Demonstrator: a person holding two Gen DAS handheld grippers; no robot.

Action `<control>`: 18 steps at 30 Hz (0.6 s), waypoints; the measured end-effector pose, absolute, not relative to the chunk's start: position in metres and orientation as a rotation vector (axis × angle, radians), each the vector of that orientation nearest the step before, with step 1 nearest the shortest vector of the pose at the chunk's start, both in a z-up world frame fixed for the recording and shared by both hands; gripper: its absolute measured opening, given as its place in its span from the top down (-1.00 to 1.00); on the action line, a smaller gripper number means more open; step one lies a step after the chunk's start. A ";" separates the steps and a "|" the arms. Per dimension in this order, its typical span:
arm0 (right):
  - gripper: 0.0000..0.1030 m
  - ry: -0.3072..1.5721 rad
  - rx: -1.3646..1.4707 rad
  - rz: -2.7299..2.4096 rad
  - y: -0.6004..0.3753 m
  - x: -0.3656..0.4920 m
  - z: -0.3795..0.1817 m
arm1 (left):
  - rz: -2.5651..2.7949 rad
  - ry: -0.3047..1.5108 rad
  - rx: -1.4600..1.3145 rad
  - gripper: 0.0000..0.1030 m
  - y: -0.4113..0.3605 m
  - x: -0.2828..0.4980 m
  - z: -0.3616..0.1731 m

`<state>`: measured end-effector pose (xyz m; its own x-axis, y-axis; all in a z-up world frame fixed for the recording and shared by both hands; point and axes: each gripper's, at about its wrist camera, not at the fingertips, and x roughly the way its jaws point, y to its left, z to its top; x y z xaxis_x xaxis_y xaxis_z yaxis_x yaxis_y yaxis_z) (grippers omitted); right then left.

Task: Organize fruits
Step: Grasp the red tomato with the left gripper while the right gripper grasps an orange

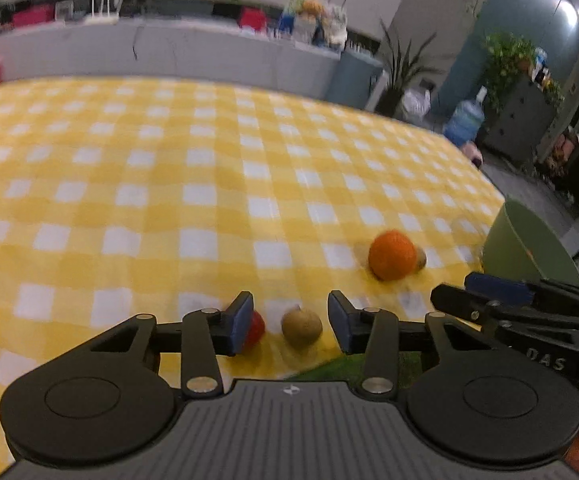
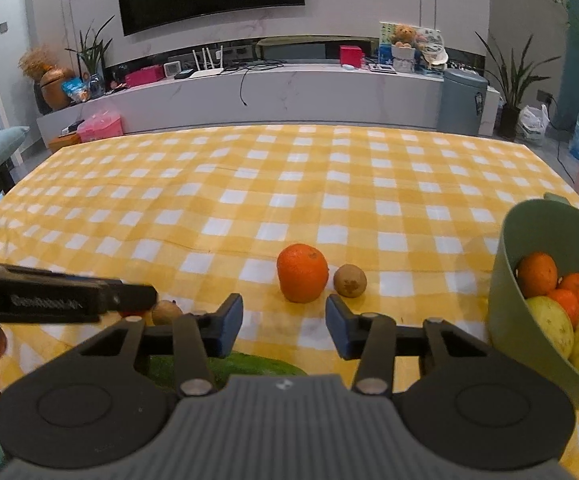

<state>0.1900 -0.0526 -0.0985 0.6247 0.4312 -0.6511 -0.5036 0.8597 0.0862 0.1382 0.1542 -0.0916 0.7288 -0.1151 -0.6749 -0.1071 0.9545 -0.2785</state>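
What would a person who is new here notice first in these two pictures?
First, the yellow checked tablecloth that fills both views, with a bright orange lying on it, a small brown fruit just to its right. Next, at the right edge, the green bowl tipped toward the camera, holding oranges and pale fruits. Another brown fruit lies between the left gripper fingers, untouched.

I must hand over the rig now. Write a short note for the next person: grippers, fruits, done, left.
Left gripper: open, around a kiwi, pads not touching; red fruit beside its left finger.
Right gripper: open, empty, facing the orange; second kiwi just right of it.
Done: green bowl at right holds oranges and pale fruits.
Left: four loose fruits on the checked cloth.
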 end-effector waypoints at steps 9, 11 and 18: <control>0.19 0.679 -0.193 0.538 -0.033 0.209 -0.104 | 0.081 0.829 -0.260 0.02 0.156 0.138 -0.098; 0.19 0.673 -0.217 0.536 -0.029 0.214 -0.106 | 0.092 0.844 -0.264 0.02 0.157 0.139 -0.101; 0.19 0.684 -0.277 0.535 -0.018 0.231 -0.117 | 0.102 0.870 -0.288 0.22 0.159 0.143 -0.107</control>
